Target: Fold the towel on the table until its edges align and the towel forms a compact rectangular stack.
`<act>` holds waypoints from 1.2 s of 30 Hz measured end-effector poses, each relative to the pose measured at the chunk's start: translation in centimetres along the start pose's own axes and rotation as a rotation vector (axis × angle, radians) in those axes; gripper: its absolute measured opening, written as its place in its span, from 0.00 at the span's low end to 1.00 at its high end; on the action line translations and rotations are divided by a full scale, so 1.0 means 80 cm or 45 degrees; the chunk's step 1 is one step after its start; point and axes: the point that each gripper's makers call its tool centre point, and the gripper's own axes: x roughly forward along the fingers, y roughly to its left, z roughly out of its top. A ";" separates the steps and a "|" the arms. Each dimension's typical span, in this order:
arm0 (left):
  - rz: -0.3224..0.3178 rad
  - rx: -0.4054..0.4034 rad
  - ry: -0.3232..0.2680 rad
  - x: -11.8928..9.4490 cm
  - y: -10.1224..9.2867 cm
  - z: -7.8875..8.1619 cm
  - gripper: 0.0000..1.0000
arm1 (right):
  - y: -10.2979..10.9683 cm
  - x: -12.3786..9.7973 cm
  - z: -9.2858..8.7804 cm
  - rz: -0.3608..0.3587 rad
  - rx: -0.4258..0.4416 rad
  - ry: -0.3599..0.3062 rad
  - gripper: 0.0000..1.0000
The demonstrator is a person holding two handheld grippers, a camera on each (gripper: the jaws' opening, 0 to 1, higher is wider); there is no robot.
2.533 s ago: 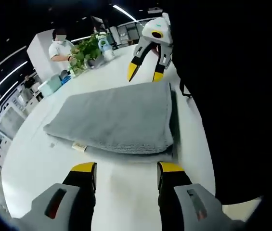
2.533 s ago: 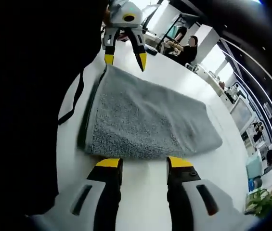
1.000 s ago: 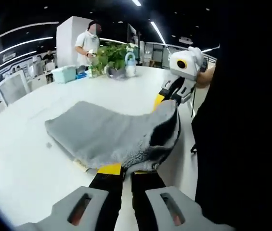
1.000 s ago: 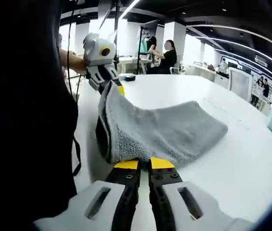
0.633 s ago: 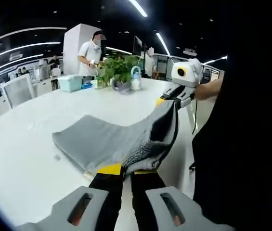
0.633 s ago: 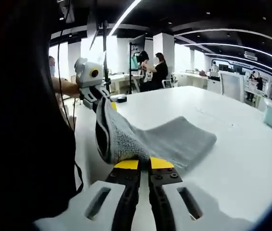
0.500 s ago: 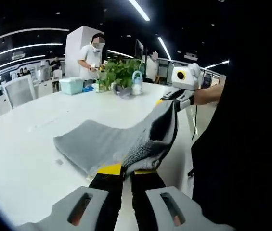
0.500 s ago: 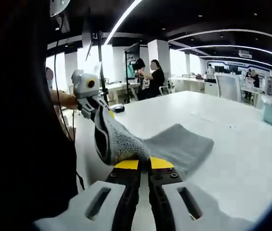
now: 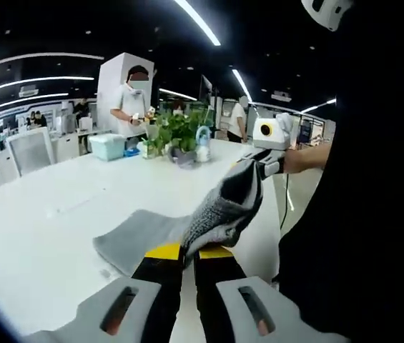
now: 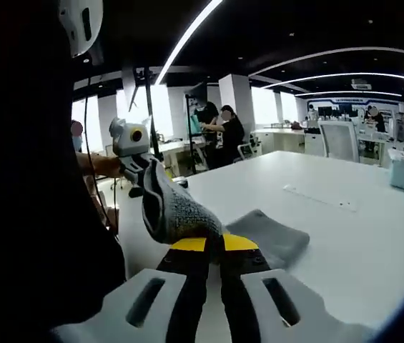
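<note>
1. Rising since a moment ago, the near edge of the grey towel (image 9: 216,211) now hangs well above the white table (image 9: 51,214); its far part, toward 9 o'clock, lies flat.
2. The left gripper (image 9: 189,253) has its jaws pressed together, pinching one near corner.
3. The right gripper (image 10: 213,245) pinches the other corner likewise, jaws closed.
4. Judging by this lift, the fold-over comes next: carry the held edge across to the far edge.

At the far end of the white counter (image 9: 58,207) we see a leafy plant (image 9: 176,128), a pale blue bin (image 9: 107,146) and a standing person (image 9: 131,100). Another white bin (image 10: 402,168) sits at the right edge, behind an office chair (image 10: 339,140).
</note>
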 end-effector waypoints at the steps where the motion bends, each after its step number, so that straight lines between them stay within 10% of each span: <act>1: -0.001 0.000 -0.004 -0.001 0.000 0.003 0.06 | 0.000 0.000 0.003 -0.001 -0.002 -0.005 0.02; 36: -0.107 -0.201 -0.133 -0.039 -0.022 0.063 0.05 | 0.034 -0.012 0.068 0.149 0.131 -0.133 0.02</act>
